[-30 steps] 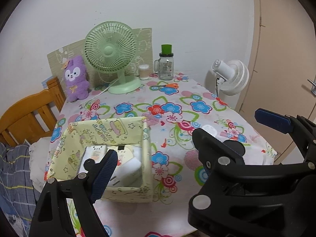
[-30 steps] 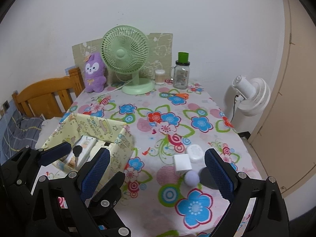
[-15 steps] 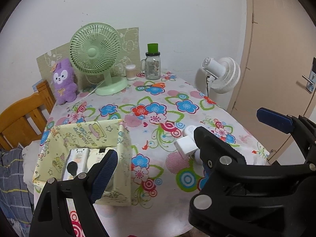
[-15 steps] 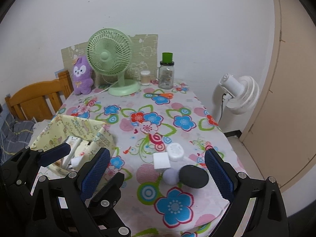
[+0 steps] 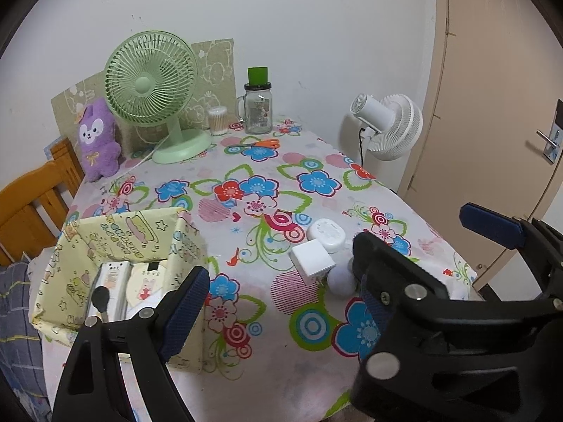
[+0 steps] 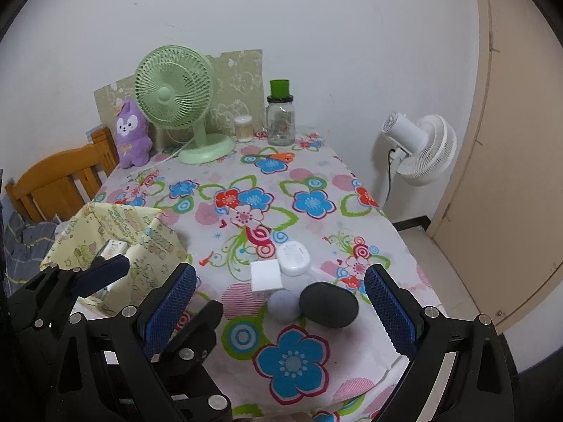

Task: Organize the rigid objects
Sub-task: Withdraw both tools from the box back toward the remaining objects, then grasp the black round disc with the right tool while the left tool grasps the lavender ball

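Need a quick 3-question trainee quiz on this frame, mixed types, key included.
1. True or false: the right gripper is shut on the white cube.
2. Which loose item lies nearest the table's front edge? A) round white case B) dark oval object C) orange scissors
3. Fill in: the yellow fabric box already holds ___.

Key: 1 false, jaws open and empty; 2 B; 3 several items.
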Tool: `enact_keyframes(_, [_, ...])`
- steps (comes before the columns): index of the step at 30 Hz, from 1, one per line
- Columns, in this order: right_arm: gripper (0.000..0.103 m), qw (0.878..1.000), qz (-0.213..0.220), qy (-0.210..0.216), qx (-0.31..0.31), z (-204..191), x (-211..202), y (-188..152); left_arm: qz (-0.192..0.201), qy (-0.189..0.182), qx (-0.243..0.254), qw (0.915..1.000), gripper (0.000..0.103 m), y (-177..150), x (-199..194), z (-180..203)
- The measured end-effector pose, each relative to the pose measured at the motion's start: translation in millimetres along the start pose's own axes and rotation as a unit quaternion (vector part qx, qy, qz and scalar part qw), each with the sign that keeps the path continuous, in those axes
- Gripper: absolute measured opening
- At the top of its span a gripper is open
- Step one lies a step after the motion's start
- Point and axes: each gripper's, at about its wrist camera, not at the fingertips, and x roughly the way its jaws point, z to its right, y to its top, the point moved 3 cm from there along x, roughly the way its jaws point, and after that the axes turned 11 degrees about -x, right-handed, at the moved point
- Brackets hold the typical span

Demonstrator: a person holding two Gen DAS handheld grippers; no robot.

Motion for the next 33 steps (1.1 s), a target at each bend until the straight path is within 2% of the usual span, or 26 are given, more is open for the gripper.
enact_keyframes(7, [0.098,1.0,0.004,0.001,0.007,11,10,-9,0.009,0.002,0.001,1.0,0.089,-3,13,8])
enact_keyframes(18, [0.097,1.0,-0.021,0.0,0.017,29,41,-30,-0.016,0.004,-0.014,0.9998,0.089,-20,48,10])
enact_keyframes(33, [0.09,0.998,-0.054,-0.014,0.021,41,78,-56,-0.049,0.001,0.008,0.9987,0.089,-39,90,25])
